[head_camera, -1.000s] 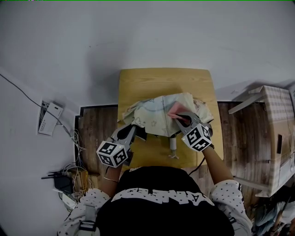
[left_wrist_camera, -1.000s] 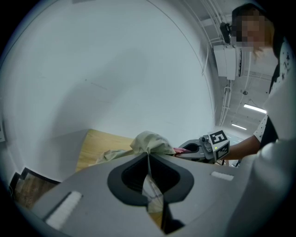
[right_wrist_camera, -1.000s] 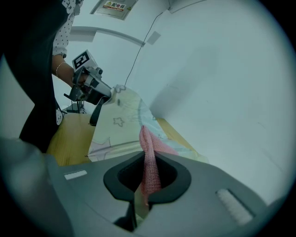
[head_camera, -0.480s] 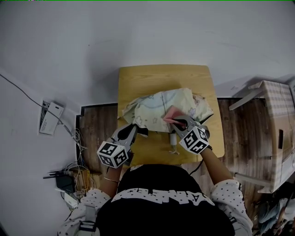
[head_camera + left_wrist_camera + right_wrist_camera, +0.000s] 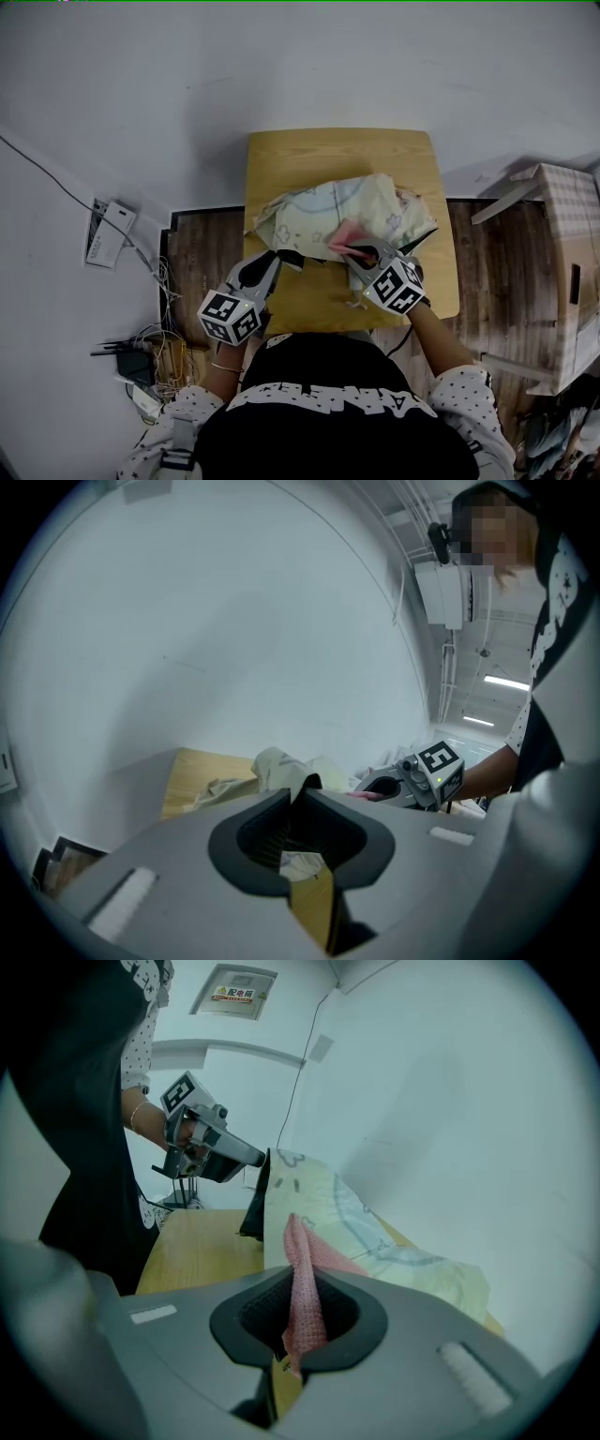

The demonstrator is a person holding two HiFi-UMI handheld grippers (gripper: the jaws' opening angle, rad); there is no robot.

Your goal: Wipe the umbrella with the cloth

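Note:
A pale patterned umbrella (image 5: 323, 208) lies collapsed on the wooden table (image 5: 328, 155). My left gripper (image 5: 278, 262) is at its near left edge, where the dark lining shows. In the left gripper view the jaws (image 5: 292, 797) pinch a fold of umbrella fabric (image 5: 275, 766); they have just been opening slightly, with the fabric still between them. My right gripper (image 5: 359, 250) is shut on a pink cloth (image 5: 344, 234), which rests on the umbrella's near side. In the right gripper view the cloth (image 5: 301, 1269) stands up between the jaws (image 5: 292, 1277) against the umbrella canopy (image 5: 323, 1206).
A white wall stands behind the table. A cardboard box (image 5: 562, 272) sits on the floor at the right. Cables and a power strip (image 5: 141, 364) lie on the floor at the left, near a white device (image 5: 111, 234). The person's body is close to the table's near edge.
My right gripper has drawn the pink cloth across the umbrella, toward the near left. The left gripper has shifted a little with the umbrella's edge, and the fabric has bunched differently.

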